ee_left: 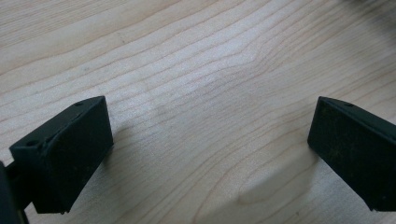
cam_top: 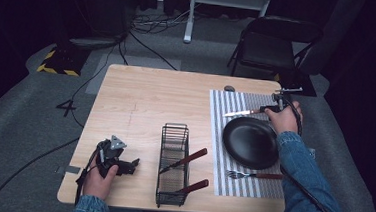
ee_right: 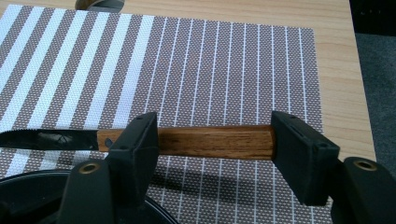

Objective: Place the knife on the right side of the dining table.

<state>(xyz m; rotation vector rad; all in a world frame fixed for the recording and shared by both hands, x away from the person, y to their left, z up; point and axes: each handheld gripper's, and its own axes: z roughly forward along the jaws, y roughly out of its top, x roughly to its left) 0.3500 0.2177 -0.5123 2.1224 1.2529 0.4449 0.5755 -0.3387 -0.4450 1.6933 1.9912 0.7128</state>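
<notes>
Knife (ee_right: 187, 141) is lying on the striped mat (ee_right: 224, 70), just beyond the black plate (cam_top: 250, 142); right gripper (ee_right: 212, 144) jaws are straddling its wooden handle lengthwise w/ ends, apparently not pinching. Judged: re-grip across handle. Left gripper (ee_left: 205, 154) is sitting wide open, empty.

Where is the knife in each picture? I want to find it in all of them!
High view: the knife lies on the striped placemat, just beyond the black plate, by the right gripper.
Left gripper view: this one looks at bare wooden table, not the knife.
Right gripper view: the knife lies across the middle, wooden handle between the jaws, blade pointing left.
Shared landmark: the striped placemat.
</notes>
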